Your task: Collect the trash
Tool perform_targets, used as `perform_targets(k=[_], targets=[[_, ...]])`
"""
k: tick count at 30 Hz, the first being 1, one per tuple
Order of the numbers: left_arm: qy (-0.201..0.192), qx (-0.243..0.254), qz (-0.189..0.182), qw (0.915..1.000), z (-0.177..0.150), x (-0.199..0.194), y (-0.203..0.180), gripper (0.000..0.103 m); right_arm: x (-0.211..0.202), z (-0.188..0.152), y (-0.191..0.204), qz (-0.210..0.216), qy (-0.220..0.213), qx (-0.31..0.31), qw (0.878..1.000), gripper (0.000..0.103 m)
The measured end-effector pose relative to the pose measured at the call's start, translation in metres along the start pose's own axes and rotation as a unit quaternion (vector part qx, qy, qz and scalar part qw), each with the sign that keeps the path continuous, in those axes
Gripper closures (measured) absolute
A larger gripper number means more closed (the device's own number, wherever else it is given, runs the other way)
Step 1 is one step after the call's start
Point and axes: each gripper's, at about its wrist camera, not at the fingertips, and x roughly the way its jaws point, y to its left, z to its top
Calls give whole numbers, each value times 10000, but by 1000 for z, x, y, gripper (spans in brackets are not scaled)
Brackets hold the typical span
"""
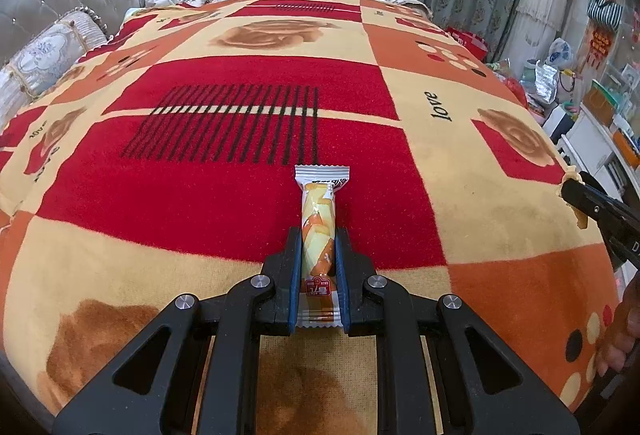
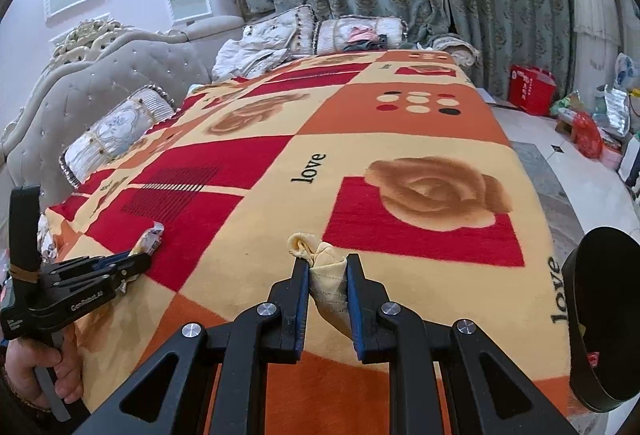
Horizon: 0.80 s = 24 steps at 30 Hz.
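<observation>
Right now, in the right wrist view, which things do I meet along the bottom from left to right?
Hand → left tool holding snack wrapper → right tool pinching blanket fold → black bin.

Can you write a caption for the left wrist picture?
Left gripper shut on a snack wrapper above the patterned blanket.

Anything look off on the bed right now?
Yes: the right gripper is clamped on a bunched fold of the blanket, not trash. The left gripper holds the snack wrapper properly.
</observation>
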Motion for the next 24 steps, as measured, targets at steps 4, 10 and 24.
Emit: perform_targets(k=[4, 10, 24], targets=[[-1, 1, 0, 10000, 0, 0, 0, 90, 1, 1, -1, 25, 4, 6, 10000, 86], [-2, 15, 20, 10000, 0, 0, 0, 90, 0, 0, -3, 7, -21, 9, 10000, 86], [-21, 129, 126, 9998, 0, -1, -4, 90, -28, 3, -47, -351, -265, 252, 9987, 86]])
